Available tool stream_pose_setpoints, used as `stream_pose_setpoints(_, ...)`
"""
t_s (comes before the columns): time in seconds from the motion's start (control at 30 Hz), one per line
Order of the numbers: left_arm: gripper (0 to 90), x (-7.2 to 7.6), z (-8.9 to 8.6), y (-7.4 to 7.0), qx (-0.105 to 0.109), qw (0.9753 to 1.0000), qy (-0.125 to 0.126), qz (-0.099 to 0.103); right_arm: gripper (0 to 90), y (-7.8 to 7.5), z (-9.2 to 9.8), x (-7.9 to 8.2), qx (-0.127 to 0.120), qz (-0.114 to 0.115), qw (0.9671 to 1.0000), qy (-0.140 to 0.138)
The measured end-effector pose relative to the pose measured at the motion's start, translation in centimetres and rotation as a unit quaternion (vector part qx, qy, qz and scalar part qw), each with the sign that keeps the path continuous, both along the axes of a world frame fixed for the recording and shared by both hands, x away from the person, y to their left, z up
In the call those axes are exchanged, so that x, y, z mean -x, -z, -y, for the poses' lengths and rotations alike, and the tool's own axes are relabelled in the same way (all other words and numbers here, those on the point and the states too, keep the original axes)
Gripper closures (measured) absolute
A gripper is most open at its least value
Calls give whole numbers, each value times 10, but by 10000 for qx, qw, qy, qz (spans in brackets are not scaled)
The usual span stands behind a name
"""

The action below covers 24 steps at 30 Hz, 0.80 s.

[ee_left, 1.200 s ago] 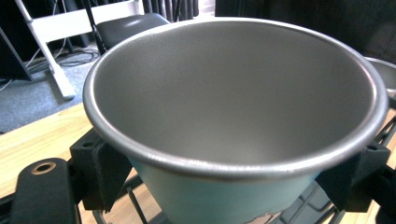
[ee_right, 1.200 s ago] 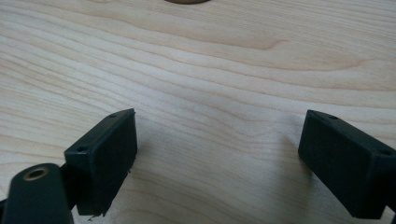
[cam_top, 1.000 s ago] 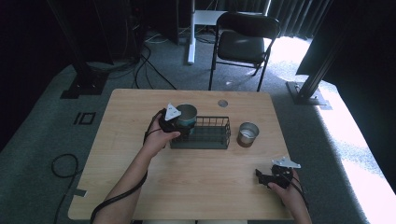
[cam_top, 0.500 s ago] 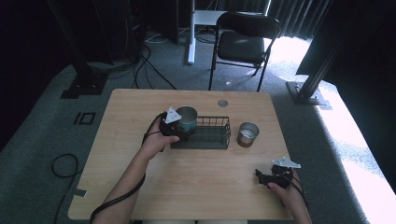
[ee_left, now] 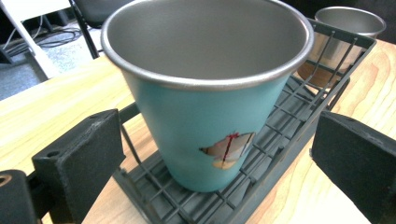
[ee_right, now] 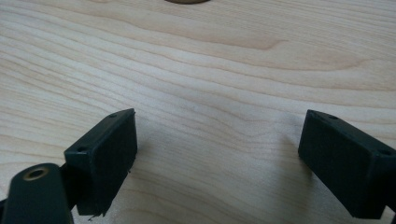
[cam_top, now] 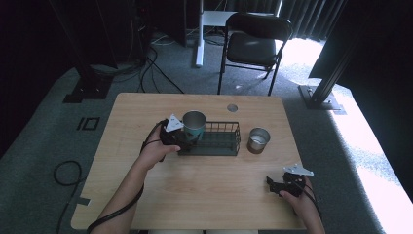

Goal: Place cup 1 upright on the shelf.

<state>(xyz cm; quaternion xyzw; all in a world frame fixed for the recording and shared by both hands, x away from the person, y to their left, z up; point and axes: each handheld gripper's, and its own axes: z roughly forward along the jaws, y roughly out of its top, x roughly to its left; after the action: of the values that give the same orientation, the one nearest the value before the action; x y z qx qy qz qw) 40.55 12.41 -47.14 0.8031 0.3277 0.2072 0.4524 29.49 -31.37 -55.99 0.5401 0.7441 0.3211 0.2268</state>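
A teal metal cup [cam_top: 194,126] [ee_left: 205,130] stands upright on the grid floor of a black wire basket [cam_top: 221,141] [ee_left: 299,140], at its left end. My left gripper [cam_top: 186,138] [ee_left: 219,163] is open, one jaw on each side of the cup's lower body and neither touching it. A smaller steel cup [cam_top: 258,139] [ee_left: 348,23] stands on the table just right of the basket. My right gripper [cam_top: 272,184] [ee_right: 217,158] lies low over bare wood near the table's front right, open with nothing between its jaws.
The wooden table [cam_top: 204,195] has a round cable hole [cam_top: 232,107] near its far edge. A black folding chair [cam_top: 253,46] stands behind the table. Cables lie on the carpet at left [cam_top: 65,170].
The teal cup has come down a little at the basket's left end, and my left gripper has drawn slightly back to the left. The right gripper has stayed put.
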Motion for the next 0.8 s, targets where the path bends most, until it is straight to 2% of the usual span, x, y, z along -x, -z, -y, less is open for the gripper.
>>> stream_pose_setpoints(0.53,31,17,-30,5,-33,9999,-135,-96,111,0,0,0,1,0,10000,0)
stream_pose_setpoints(0.8,30,28,-53,12,-75,9994,-288,-175,111,0,0,0,0,-1,10000,-1)
